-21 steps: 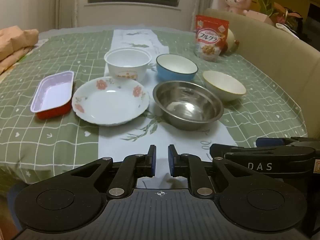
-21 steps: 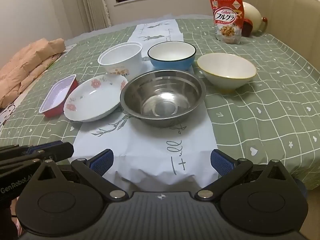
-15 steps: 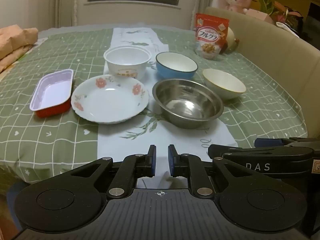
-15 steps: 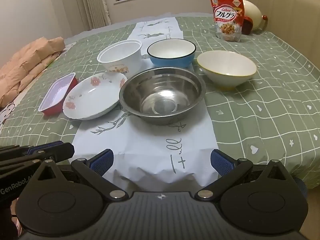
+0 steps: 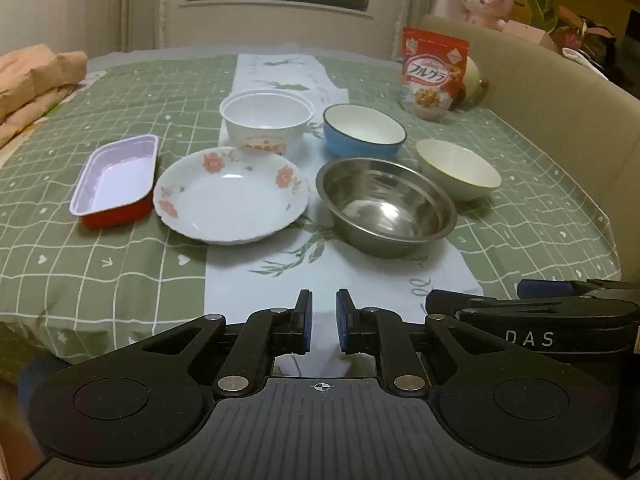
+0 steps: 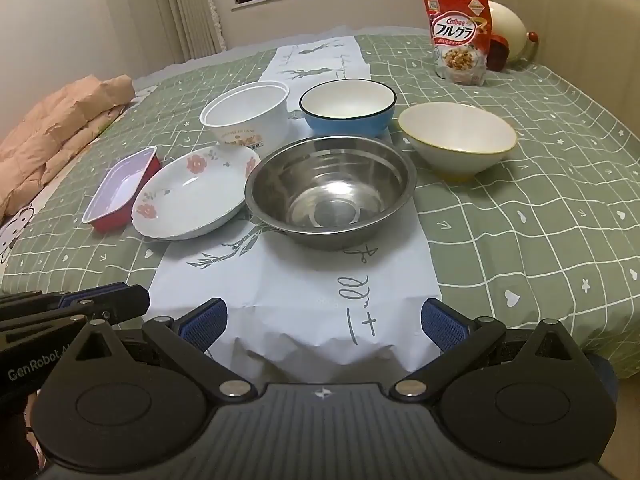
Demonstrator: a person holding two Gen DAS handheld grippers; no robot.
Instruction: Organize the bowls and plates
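Six dishes clustered mid-table (image 6: 540, 240), none stacked. Steel bowl (image 6: 330, 194) nearest: light, rigid, slick; grip rim. Floral plate (image 6: 192, 192), ceramic bowls: fragile, judged heavier; pinch rims. Left gripper (image 5: 322, 322) clenched, empty. Right gripper (image 6: 322, 326) spread wide, empty.

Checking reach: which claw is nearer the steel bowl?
Right. The right claw points straight at the steel bowl, open and short of it; the left claw sits shut, off toward the floral plate's side.
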